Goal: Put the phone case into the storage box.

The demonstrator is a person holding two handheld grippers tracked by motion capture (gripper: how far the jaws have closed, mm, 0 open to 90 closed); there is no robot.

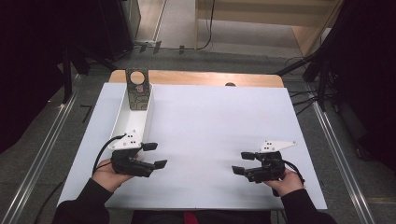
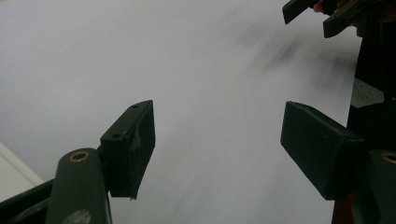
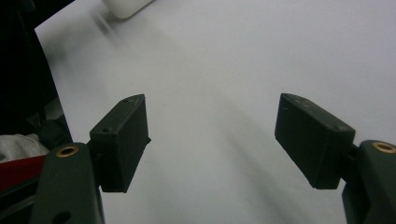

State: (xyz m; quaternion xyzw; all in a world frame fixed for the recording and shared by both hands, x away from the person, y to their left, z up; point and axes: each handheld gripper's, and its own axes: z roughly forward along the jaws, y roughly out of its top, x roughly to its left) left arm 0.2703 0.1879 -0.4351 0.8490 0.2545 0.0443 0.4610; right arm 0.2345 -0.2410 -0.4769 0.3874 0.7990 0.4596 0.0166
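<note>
1. A grey floor with metal rails along both sides is surrounding a wooden table (image 1: 196, 78), and dark curtains are hanging at left and right.
2. A large white sheet (image 1: 210, 126) is covering nearly the whole tabletop, leaving a strip of bare wood showing along the far edge.
3. A long white tray (image 1: 133, 119) is lying on the left part of the sheet, running from the far edge toward the person; its near end is sitting just beside the left gripper. A dark patterned plate with a round hole (image 1: 138, 88) is standing up at the tray's far end.
4. The person's hands are coming in from the bottom edge, dark sleeves showing, well apart from each other.
5. The left gripper (image 1: 154, 155) is hovering over the near left of the sheet, its jaws standing wide apart with nothing between them; the left gripper view is showing bare white sheet between the pads.
6. The right gripper (image 1: 242, 163) is hovering over the near right of the sheet, jaws likewise spread wide and empty, pointing toward the left gripper.
</note>
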